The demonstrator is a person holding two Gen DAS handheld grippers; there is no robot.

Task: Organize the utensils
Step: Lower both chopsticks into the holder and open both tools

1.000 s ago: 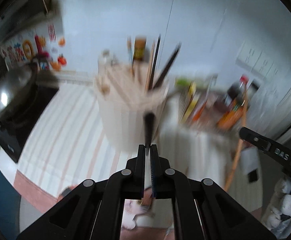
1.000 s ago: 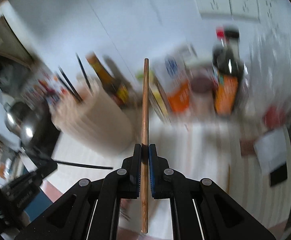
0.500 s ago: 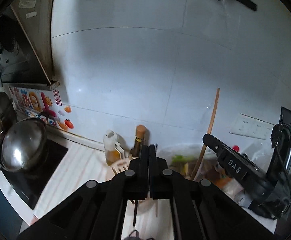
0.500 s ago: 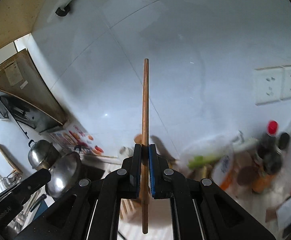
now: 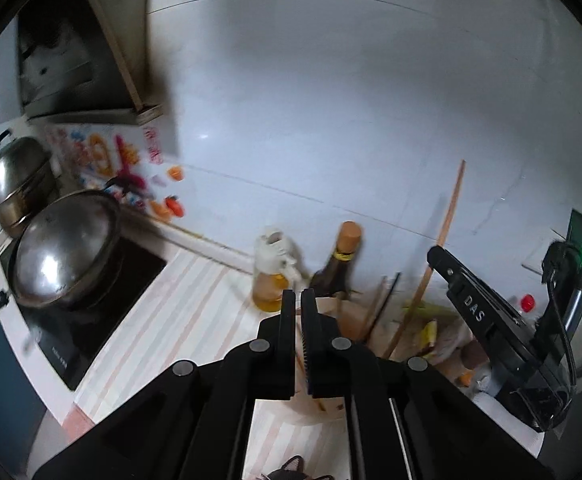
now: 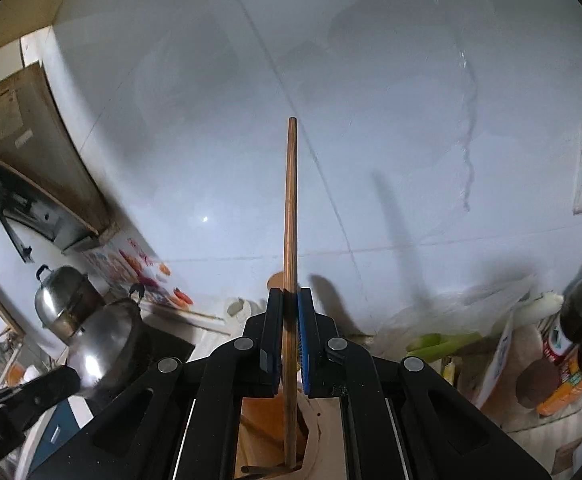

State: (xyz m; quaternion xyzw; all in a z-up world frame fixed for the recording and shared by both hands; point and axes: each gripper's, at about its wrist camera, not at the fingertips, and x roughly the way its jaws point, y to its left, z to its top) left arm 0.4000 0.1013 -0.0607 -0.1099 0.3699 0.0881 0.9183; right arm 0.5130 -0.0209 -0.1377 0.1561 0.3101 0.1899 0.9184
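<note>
Right wrist view: right gripper [image 6: 289, 316] clamped on a wooden chopstick [image 6: 291, 216], stick upright between the pads, top end against the white tiled wall [image 6: 371, 120], lower end just over the mouth of the beige utensil holder [image 6: 315, 432]; whether it touches inside, can't tell. Left wrist view: left gripper [image 5: 297, 312] jaws nearly together, thin slit only, nothing between them. Same holder [image 5: 355, 312] sits just past its tips, dark and wooden chopsticks [image 5: 383, 308] sticking out. Oil bottle [image 5: 271, 272] and dark sauce bottle [image 5: 337, 268] stand behind the holder by the wall. Steel wok lid [image 5: 63, 248] on the stove at left, steel pot [image 5: 15, 184] behind it. Striped countertop [image 5: 179, 312]. Right gripper body shows at right edge there.
</note>
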